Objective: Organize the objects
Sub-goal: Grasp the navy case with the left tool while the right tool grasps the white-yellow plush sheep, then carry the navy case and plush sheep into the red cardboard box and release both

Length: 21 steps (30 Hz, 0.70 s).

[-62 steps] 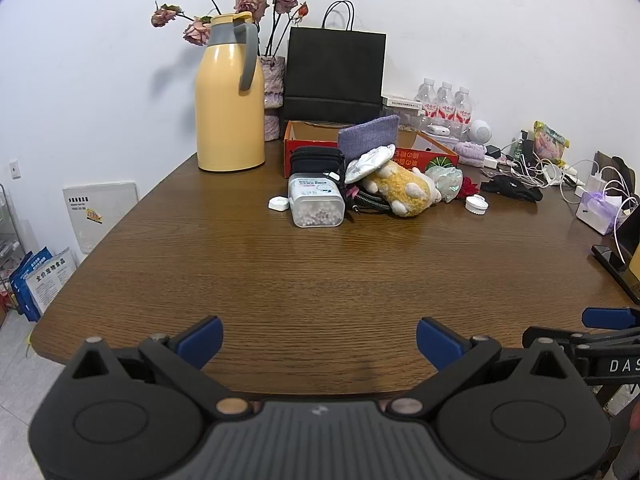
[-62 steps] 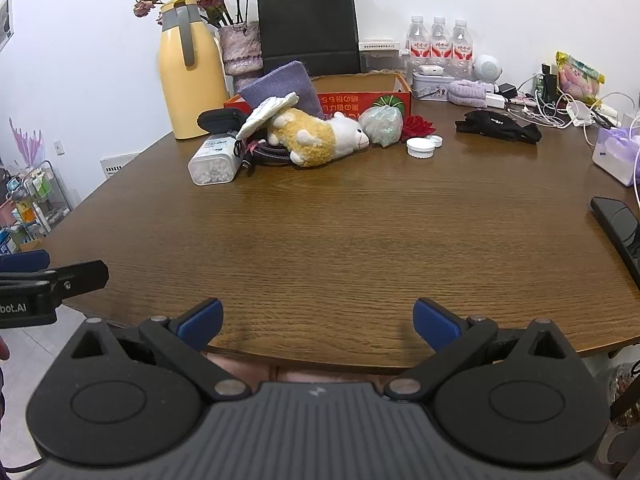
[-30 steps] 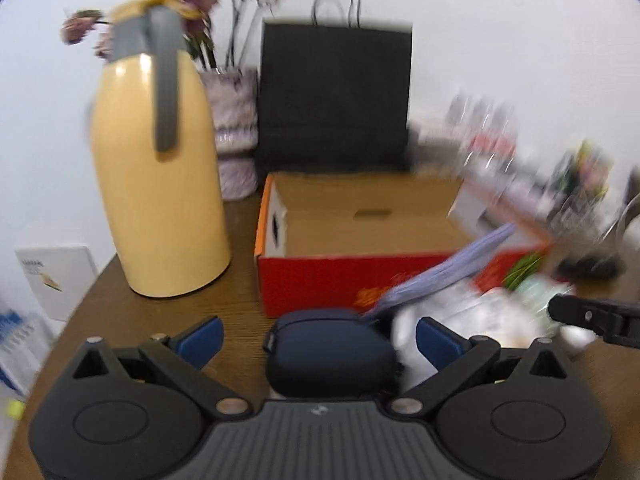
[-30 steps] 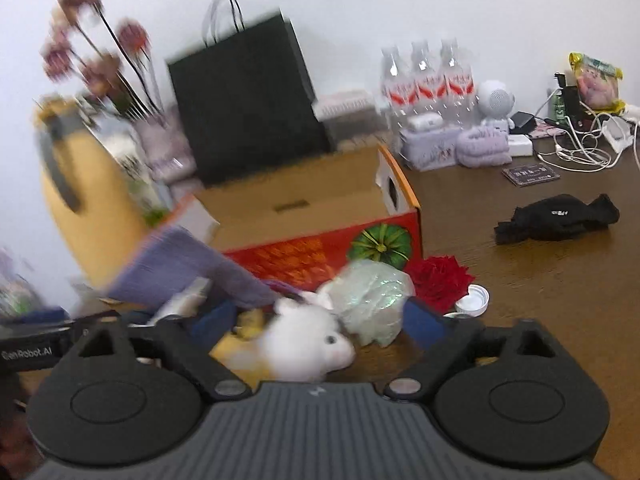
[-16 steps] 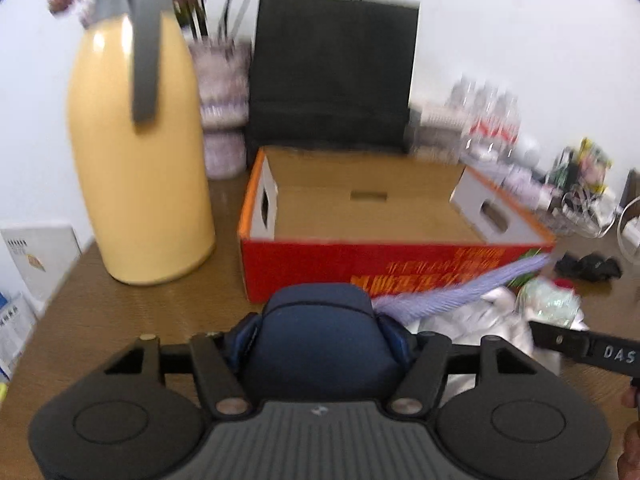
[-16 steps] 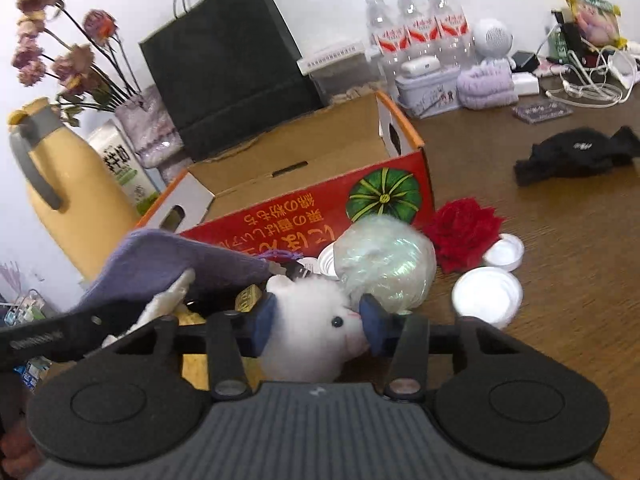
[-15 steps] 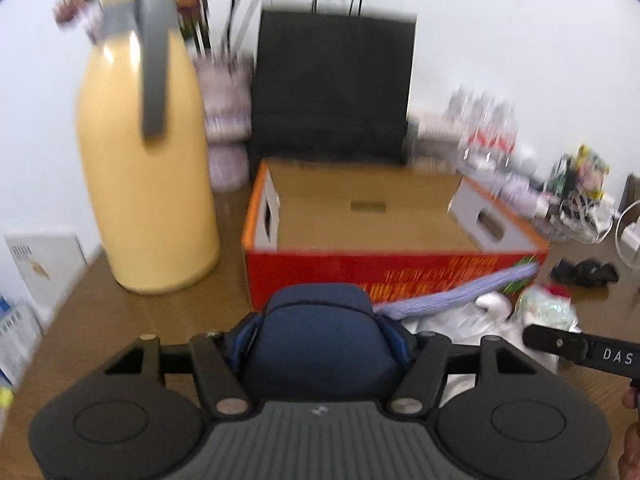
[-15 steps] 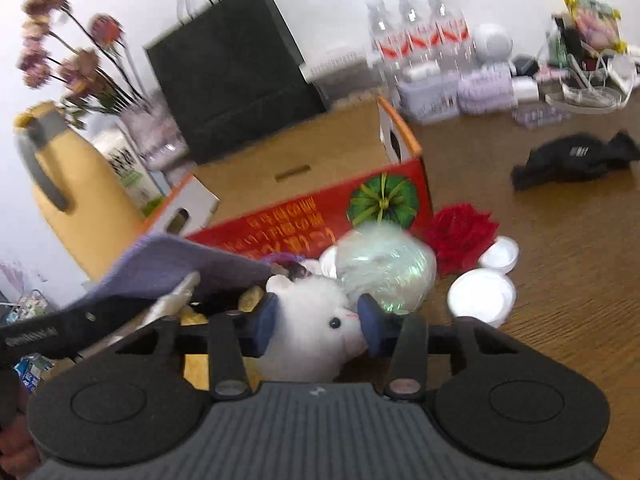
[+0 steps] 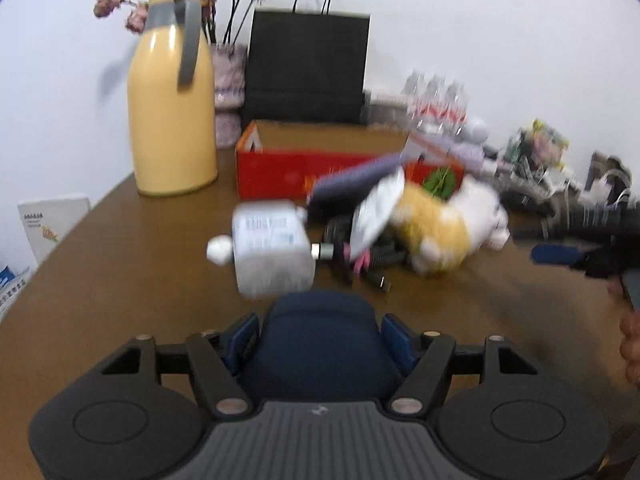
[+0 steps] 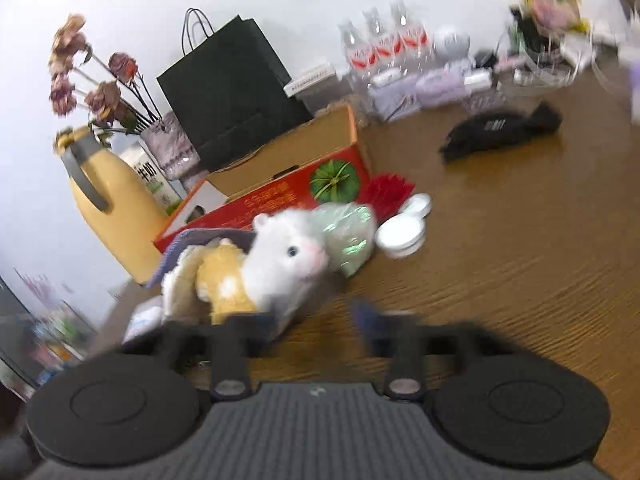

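Pouch (image 9: 318, 344) now pulled back in left claw (image 9: 320, 340).

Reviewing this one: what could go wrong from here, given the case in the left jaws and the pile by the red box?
1. The left gripper has just been opening its jaws with the dark blue case between them, so the case could slip out.
2. The plush toy lies against the purple cloth and over dark cables. Lifting it may drag them along.

the box (image 9: 320, 168) stands right of the jug (image 9: 172, 120), behind the plush toy (image 9: 440, 220); the bag (image 9: 306, 68) behind it.
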Motion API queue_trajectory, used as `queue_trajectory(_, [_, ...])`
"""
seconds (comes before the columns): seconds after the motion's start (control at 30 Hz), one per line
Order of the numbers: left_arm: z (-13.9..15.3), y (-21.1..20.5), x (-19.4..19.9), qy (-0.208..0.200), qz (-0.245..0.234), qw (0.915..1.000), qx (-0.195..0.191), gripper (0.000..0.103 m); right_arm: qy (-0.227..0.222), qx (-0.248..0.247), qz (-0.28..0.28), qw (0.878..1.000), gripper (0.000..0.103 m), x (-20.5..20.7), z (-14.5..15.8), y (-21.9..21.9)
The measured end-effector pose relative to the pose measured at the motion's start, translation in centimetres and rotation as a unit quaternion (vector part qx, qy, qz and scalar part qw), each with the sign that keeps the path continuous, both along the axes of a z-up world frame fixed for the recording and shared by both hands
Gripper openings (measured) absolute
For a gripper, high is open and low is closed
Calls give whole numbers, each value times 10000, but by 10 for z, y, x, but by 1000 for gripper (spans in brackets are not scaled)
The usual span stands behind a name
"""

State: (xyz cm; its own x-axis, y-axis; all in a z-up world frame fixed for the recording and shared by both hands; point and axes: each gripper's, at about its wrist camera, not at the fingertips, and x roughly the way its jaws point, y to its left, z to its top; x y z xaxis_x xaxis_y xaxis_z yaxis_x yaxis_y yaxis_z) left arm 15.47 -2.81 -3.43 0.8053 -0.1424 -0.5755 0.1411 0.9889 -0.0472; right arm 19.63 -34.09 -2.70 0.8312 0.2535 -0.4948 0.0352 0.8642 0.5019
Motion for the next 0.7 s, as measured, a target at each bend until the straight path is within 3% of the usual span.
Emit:
queue_trajectory(0.03, [-4,-3,1,50,-47,9999,114,82,-37,127,-126,9998,93,4,-4,6])
queue_trajectory(0.1, [-9,-7,2,128,-179,9995,241,94,22,396,-309,9987,90,20,-7,16])
queue_trajectory(0.17, [-10,-5,6,120,-294,9993,179,95,55,725,-551,9958,88,42,-12,23])
queue_trajectory(0.23, [-15,-3,18,351,-154,9991,153,96,227,816,-739,9937,46,66,-20,29])
queue_trajectory(0.33, [-19,2,25,612,-122,9980,-92,80,163,1079,-647,9919,42,71,-20,27])
queue_trajectory(0.4, [-16,0,18,483,-246,9985,64,72,-178,593,-539,9966,42,53,-2,27])
queue_trajectory(0.5, [-16,6,14,495,-199,9986,42,72,-714,-717,-27,9949,43,13,35,28])
queue_trajectory(0.57, [-15,15,13,602,87,9981,-129,73,-425,-1422,697,9865,43,-4,51,27])
queue_trajectory(0.67, [-12,19,8,782,214,9963,-298,82,282,-1732,1931,9654,46,-15,50,23])
queue_trajectory(0.7, [-11,17,5,768,119,9963,-356,89,472,-1721,2023,9629,49,-14,44,22])
